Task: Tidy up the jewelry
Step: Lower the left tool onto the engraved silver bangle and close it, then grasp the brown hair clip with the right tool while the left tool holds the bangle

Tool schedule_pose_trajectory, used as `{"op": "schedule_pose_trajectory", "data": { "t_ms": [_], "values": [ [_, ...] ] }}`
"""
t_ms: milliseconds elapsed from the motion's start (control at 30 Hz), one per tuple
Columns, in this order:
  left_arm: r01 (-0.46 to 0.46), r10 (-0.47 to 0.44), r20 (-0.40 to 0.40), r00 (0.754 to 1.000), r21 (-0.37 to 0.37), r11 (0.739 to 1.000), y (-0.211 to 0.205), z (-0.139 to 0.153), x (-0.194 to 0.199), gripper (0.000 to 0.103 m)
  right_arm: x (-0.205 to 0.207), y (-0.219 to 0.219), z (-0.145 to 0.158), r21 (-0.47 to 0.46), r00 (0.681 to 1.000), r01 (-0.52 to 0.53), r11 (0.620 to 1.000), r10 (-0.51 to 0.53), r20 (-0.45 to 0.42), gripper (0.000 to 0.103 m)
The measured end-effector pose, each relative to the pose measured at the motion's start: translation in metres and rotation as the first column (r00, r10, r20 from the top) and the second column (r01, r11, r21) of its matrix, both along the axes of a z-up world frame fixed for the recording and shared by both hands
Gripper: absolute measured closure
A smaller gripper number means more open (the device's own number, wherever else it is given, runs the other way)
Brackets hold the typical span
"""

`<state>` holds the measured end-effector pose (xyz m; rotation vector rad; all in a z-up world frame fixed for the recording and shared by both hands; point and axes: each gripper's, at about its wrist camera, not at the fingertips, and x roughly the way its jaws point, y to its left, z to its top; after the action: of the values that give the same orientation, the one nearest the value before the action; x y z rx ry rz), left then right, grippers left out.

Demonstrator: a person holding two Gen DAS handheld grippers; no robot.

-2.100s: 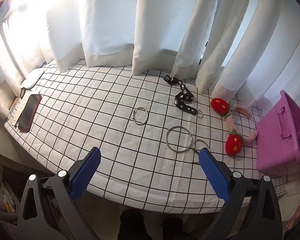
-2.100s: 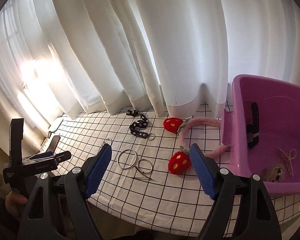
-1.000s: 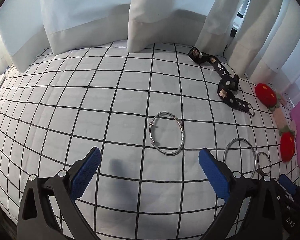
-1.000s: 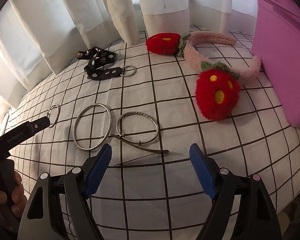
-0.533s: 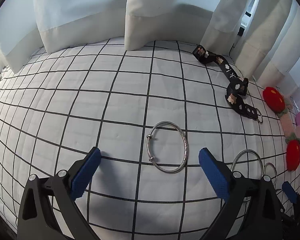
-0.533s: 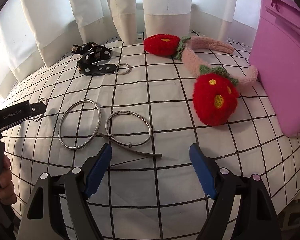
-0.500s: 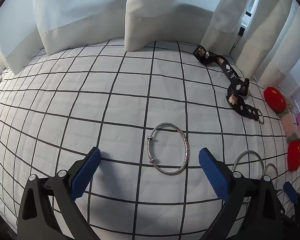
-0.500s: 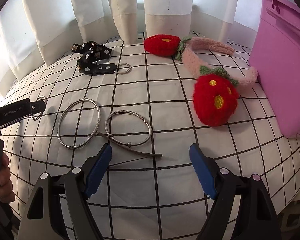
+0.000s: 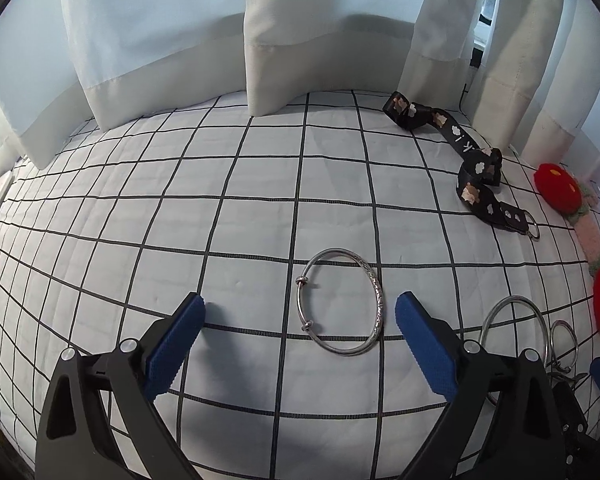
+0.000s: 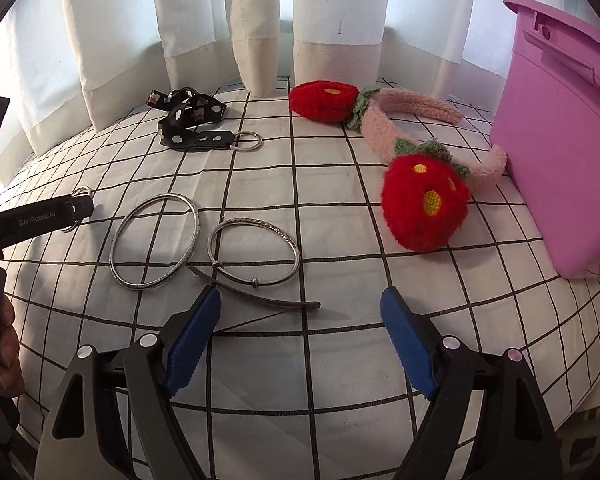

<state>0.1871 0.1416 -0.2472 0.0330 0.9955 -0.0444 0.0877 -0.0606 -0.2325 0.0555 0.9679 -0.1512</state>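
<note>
A silver bangle (image 9: 378, 300) lies flat on the checked cloth between the fingers of my left gripper (image 9: 300, 304), nearer the right pad and not touching it. The jaws are closing and wide apart. My right gripper (image 10: 300, 298) stands open just above the cloth with nothing between its fingers. Right in front of it lie a small bangle (image 10: 296, 256) resting on a dark hair clip (image 10: 260, 298), and a larger bangle (image 10: 116, 248) to their left. The right wrist view also shows the left gripper's finger (image 10: 76, 208) beside the large bangle.
A pink box (image 10: 560, 160) stands at the right with a strawberry headband (image 10: 424, 204) against it. A black patterned strap with a ring (image 10: 192, 124) lies near the curtains. A hand (image 10: 0, 340) holds the left gripper. White curtains hang along the far edge.
Both grippers have come down from high above the table to just over the cloth. In the last half second the left jaws have narrowed a little around the bangle.
</note>
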Motion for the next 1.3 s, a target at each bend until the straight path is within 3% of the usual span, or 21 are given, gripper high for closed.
{"op": "schedule_pose_trajectory", "data": {
  "t_ms": [133, 300, 400, 1000, 1067, 1100, 1300],
  "values": [
    [0.029, -0.029, 0.019, 0.999, -0.002, 1.0, -0.004, 0.004, -0.007, 0.031, -0.002, 0.0, 0.001, 0.007, 1.0, -0.006, 1.0, 0.006, 0.006, 0.027],
    [0.07, -0.07, 0.034, 0.997, 0.0, 0.998, -0.015, 0.011, -0.018, 0.062, -0.007, -0.002, 0.005, 0.001, 0.999, -0.029, 1.0, 0.029, 0.02, 0.047],
    [0.067, -0.067, 0.038, 0.997, 0.011, 0.998, -0.018, 0.012, -0.02, 0.062, -0.007, 0.0, 0.006, -0.006, 0.999, -0.05, 0.999, 0.05, 0.021, 0.06],
    [0.023, -0.022, 0.031, 0.999, -0.024, 0.999, 0.001, 0.021, -0.026, 0.063, -0.017, 0.0, 0.015, 0.021, 0.994, -0.088, 0.996, 0.087, 0.063, 0.072],
    [0.02, -0.019, 0.036, 0.999, -0.028, 0.999, 0.002, 0.024, -0.027, 0.063, -0.017, 0.0, 0.016, 0.017, 0.994, -0.093, 0.995, 0.092, 0.064, 0.092],
    [0.018, -0.017, 0.037, 0.999, -0.029, 0.999, 0.003, 0.024, -0.028, 0.063, -0.017, 0.0, 0.015, 0.015, 0.994, -0.098, 0.995, 0.097, 0.057, 0.094],
    [0.009, -0.008, 0.032, 0.999, -0.03, 1.0, 0.004, 0.023, -0.029, 0.063, -0.019, -0.004, 0.01, 0.055, 0.996, -0.081, 0.995, 0.079, 0.041, 0.095]
  ]
}}
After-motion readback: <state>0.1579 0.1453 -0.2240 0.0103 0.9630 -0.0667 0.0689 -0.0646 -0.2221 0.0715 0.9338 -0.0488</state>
